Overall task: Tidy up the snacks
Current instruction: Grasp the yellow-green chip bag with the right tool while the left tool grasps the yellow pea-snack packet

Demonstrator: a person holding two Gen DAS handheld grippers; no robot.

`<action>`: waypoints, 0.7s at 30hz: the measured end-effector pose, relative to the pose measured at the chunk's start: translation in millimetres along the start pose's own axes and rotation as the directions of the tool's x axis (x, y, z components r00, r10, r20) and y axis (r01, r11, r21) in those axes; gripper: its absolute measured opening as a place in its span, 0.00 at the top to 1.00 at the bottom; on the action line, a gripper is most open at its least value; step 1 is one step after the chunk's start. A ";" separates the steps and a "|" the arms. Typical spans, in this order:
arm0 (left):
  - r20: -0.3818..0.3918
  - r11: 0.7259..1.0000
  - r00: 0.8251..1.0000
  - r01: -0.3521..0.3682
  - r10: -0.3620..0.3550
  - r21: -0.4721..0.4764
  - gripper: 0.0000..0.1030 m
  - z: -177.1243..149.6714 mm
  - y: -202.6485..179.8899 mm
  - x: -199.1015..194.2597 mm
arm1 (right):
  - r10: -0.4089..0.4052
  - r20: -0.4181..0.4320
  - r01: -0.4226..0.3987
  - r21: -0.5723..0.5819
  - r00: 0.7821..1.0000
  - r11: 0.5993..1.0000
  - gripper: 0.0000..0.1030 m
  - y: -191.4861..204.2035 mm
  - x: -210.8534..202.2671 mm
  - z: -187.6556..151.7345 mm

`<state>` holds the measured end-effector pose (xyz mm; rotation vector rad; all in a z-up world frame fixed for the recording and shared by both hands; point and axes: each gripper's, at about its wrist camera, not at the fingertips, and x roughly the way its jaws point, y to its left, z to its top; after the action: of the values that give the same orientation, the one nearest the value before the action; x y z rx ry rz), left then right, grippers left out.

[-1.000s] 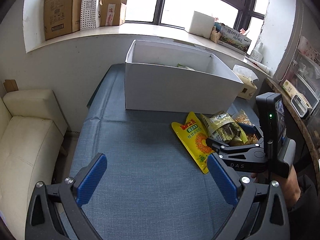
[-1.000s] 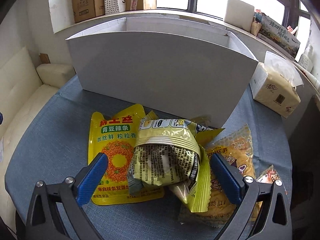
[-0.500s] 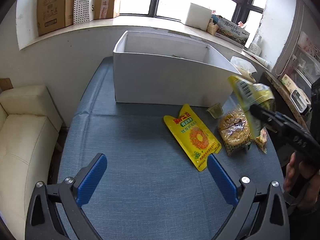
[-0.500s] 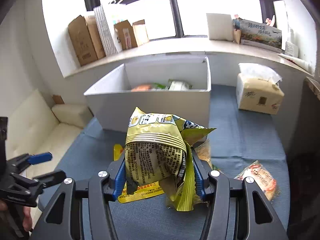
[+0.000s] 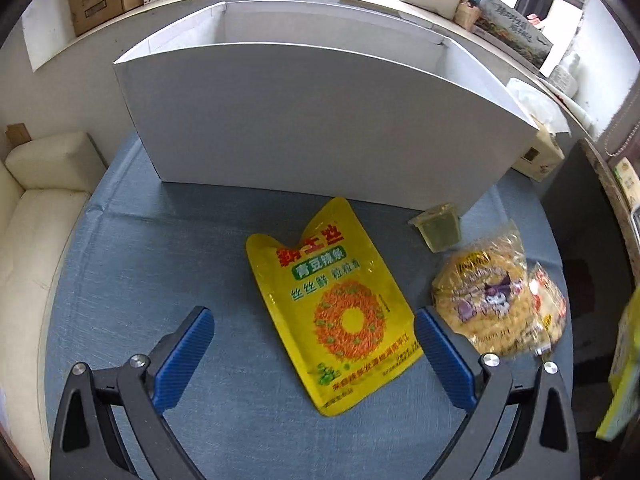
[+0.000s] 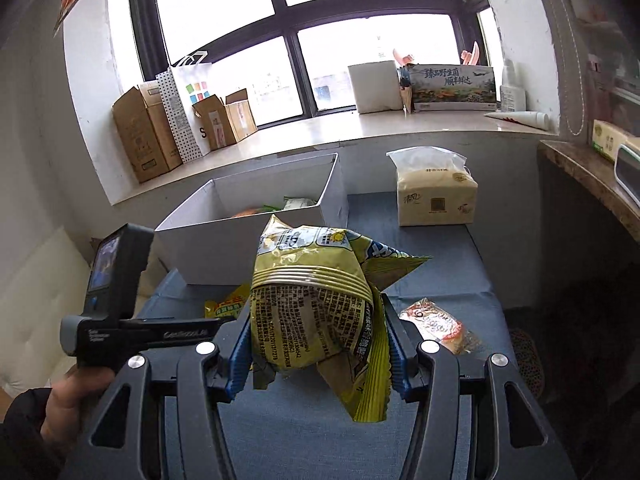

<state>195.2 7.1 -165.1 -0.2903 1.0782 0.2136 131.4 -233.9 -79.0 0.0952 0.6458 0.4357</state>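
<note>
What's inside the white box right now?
The right wrist view shows the white box holding something orange and a green-and-white packet. Its near wall hides the rest of the floor.

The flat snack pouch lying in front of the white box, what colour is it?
Bright yellow pouch, with an orange ring and green label; clearest in the left wrist view.

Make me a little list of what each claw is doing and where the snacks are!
right claw: shut on the crinkly green-yellow snack bag, held up above the table
left claw: open, over the yellow pouch
white box: on the blue tablecloth, some snacks inside
loose snacks: yellow pouch, noodle bag, small jelly cup, red-and-clear packet
</note>
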 end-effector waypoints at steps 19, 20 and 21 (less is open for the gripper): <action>-0.005 0.982 0.984 -0.181 0.181 -0.061 0.04 20.9 -38.2 52.5 | -0.004 -0.023 0.005 0.039 1.000 0.999 0.42 -16.4 4.9 -18.0; 0.002 0.985 0.986 -0.164 0.164 -0.058 0.11 20.3 -36.1 50.0 | -0.003 -0.023 0.004 0.039 1.000 0.999 0.42 -16.5 4.6 -18.3; 0.010 0.987 0.988 -0.156 0.157 -0.045 0.18 18.3 -33.4 45.4 | -0.001 -0.022 0.002 0.040 1.000 0.999 0.42 -16.6 4.1 -18.7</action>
<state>241.7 -16.9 -193.1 -0.2431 1.0847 0.3795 129.1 -248.0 -99.8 0.1276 0.6763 0.4228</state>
